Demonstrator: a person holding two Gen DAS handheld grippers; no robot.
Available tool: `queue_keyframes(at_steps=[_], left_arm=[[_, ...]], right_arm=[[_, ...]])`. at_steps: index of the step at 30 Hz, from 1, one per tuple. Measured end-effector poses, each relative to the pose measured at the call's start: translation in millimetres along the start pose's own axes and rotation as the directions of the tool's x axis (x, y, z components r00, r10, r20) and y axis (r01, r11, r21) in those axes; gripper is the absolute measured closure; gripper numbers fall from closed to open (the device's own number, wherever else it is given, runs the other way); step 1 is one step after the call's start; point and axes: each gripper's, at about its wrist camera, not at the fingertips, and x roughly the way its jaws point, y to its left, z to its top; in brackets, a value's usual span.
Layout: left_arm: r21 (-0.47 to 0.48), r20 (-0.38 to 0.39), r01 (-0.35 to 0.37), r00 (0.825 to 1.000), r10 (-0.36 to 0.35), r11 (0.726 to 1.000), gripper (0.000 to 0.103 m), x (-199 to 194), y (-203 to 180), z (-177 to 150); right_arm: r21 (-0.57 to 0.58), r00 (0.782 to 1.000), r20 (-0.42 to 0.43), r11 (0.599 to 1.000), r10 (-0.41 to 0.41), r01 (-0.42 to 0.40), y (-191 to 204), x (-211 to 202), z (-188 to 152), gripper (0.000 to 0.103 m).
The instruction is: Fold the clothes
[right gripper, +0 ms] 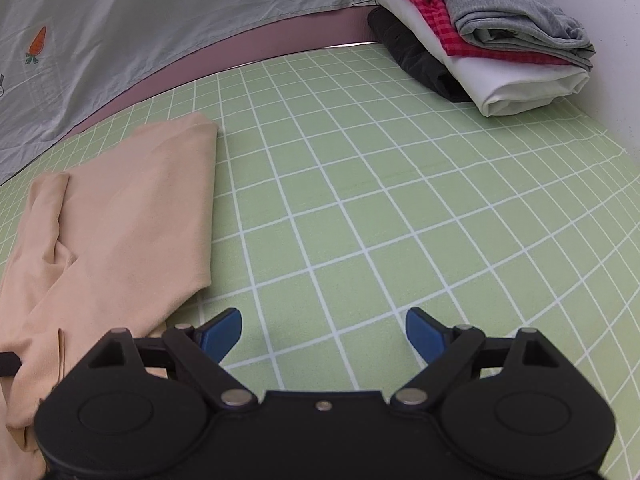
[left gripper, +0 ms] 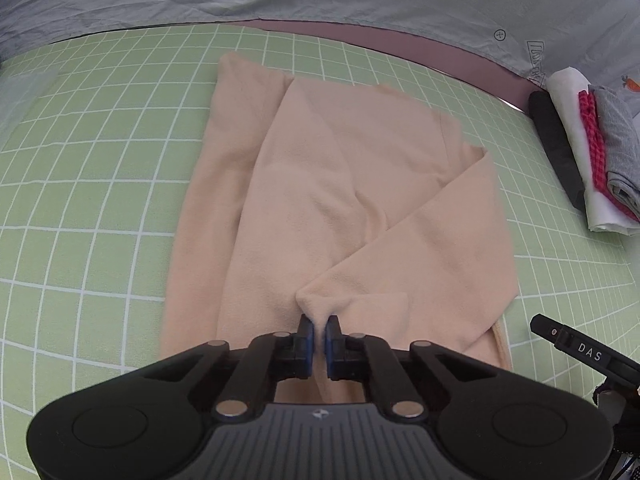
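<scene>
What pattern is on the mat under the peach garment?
Light green with a white grid, under the peach garment; clearest in the right wrist view.

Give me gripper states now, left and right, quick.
Left gripper: shut on a pinched fold of the peach garment.
Right gripper: open, nothing between its fingers, over the green grid mat.

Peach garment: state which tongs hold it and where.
Left tongs pinch the peach garment at a bunched fold on its near edge; right tongs are open, holding nothing.

The right gripper (right gripper: 323, 330) is held wide open over the green grid mat (right gripper: 400, 200); a peach garment (right gripper: 132, 216) is spread at the left of the frame.
</scene>
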Motion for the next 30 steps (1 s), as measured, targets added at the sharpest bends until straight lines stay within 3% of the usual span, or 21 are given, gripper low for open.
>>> queue_keyframes(at_steps=[8, 12, 15, 21, 22, 25, 30], left_arm=[[-0.111, 0.166, 0.061, 0.985, -0.042, 0.992, 0.098, -44, 36, 48], [-0.224, 0.259, 0.028, 0.965, 0.032, 0.974, 0.098, -65, 78, 80], [-0.293, 0.305, -0.056, 0.941, 0.148, 0.955, 0.098, -77, 114, 98], [-0.360, 0.243, -0.214, 0.918, 0.313, 0.908, 0.091, -79, 157, 99], [-0.362, 0.230, -0.239, 0.914, 0.335, 0.901, 0.082, -79, 159, 92], [-0.367, 0.198, -0.237, 0.925, 0.324, 0.900, 0.055, -78, 155, 68], [-0.260, 0.096, -0.224, 0.962, 0.256, 0.939, 0.045, -65, 117, 22]], right_arm=[[-0.002, 0.999, -0.030, 0.999, -0.044, 0.044, 0, 5, -3, 0.013], [-0.020, 0.998, -0.034, 0.998, -0.053, 0.053, 5, 4, -3, 0.013], [-0.034, 0.998, -0.034, 0.998, -0.061, 0.059, 8, 3, -3, 0.013], [-0.069, 0.998, -0.024, 0.996, -0.062, 0.060, 17, 0, -3, 0.013], [-0.077, 0.998, -0.021, 0.995, -0.061, 0.059, 19, -1, -3, 0.013], [-0.103, 0.998, -0.001, 0.993, -0.055, 0.055, 26, -8, -4, 0.013], [-0.135, 1.000, 0.022, 0.991, -0.016, 0.019, 33, -23, -6, 0.013]])
